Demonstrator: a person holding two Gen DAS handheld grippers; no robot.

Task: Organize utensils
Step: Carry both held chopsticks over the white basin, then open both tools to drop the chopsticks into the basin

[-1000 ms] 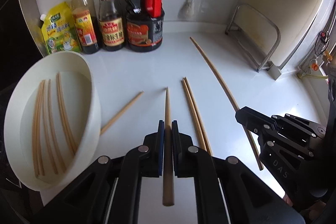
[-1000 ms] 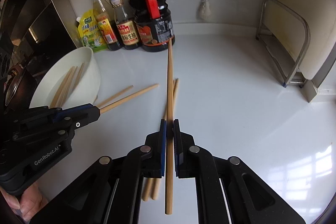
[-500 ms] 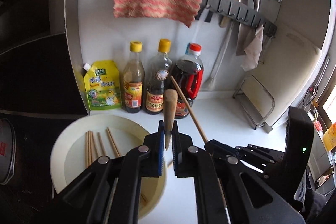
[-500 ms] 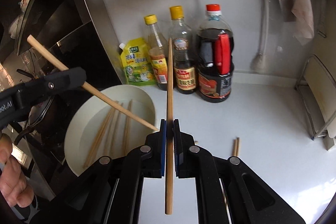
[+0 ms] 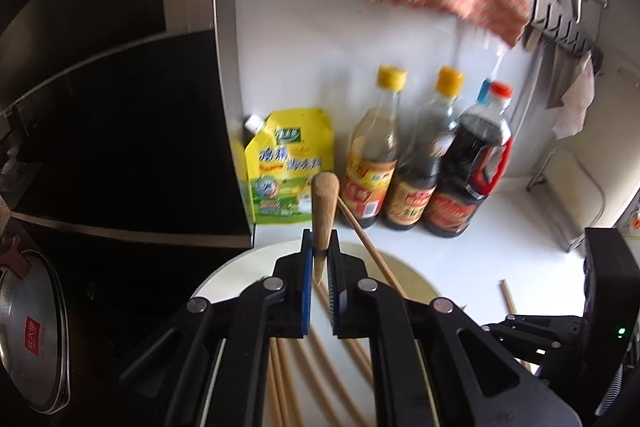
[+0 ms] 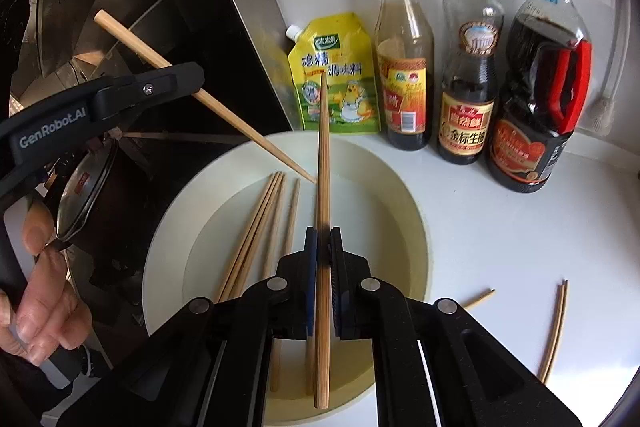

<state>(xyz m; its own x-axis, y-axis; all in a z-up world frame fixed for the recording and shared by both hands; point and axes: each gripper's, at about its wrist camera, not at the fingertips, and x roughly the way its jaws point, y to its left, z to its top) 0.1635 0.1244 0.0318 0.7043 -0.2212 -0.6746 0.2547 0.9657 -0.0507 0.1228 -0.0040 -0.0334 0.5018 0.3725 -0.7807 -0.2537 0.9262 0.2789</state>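
Two bamboo chopsticks clamped, one per gripper, above round white bowl (image 6: 404,211) at counter's left edge: right gripper (image 6: 324,239) on long chopstick (image 6: 323,163), left gripper (image 5: 319,259) on tilted chopstick (image 6: 224,115). More chopsticks (image 6: 256,227) inside bowl; sauce bottles (image 6: 468,67) behind.

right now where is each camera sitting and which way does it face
Left wrist: on the left gripper, looking forward and down over the white bowl toward the sauce bottles; its fingers clamp a chopstick, and the right gripper shows at the lower right.
Right wrist: on the right gripper, looking down into the white bowl; its fingers clamp a chopstick, and the left gripper and a hand show at left.
Shared: bowl, bottles, yellow pouch, both grippers.
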